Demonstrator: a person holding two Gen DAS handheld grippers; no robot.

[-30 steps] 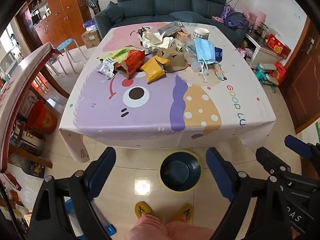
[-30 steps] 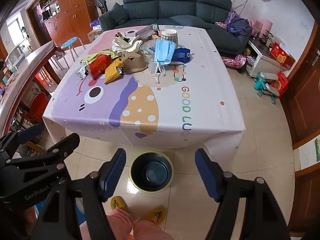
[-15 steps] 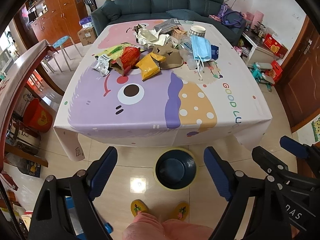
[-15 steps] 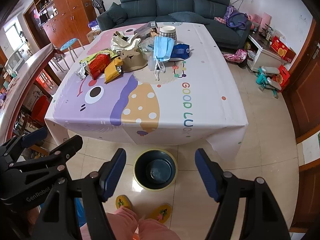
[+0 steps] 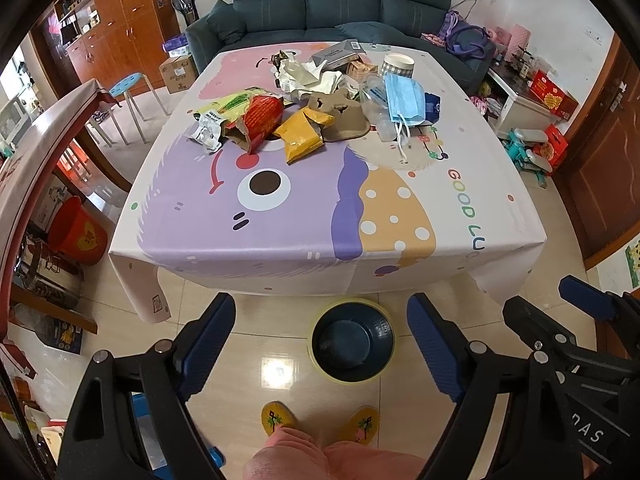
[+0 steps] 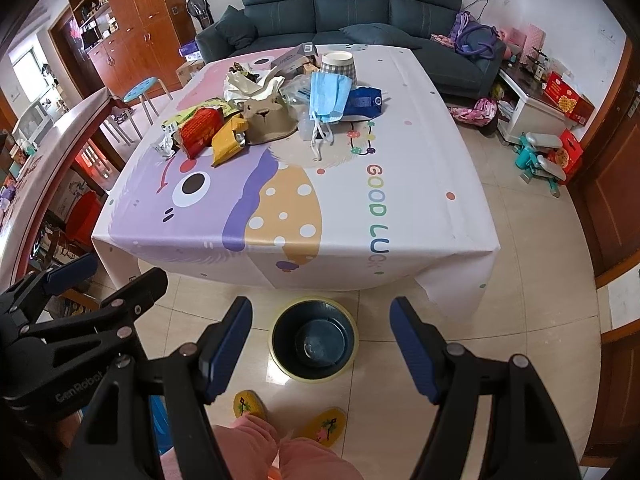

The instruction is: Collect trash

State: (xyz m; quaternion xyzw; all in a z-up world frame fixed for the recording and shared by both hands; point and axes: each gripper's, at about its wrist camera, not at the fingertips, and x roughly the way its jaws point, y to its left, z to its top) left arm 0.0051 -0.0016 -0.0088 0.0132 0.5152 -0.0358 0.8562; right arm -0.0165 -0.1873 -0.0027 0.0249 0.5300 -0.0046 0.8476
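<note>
The trash pile [image 5: 312,108] lies untouched at the far end of the table [image 5: 304,232]: one blue mask [image 5: 402,98], one red wrapper [image 5: 262,114], one yellow packet [image 5: 300,136], one paper cup [image 5: 397,65], among others. One bin [image 5: 352,340] on the near floor looks empty, so collecting seems yet to begin. Left gripper [image 5: 320,344] and right gripper [image 6: 320,344] both gape wide, holding nothing.

A living room with a glossy beige tiled floor [image 5: 280,360] that reflects a ceiling light near the bottom centre. At top centre a dark teal three-seat sofa [image 5: 340,4] stands against a white wall [image 6: 520,8]. Wooden cabinets [image 5: 120,32] fill the upper left, with a blue-topped stool [image 5: 126,80] before them. A brown wooden door [image 6: 612,184] stands at the right edge.
</note>
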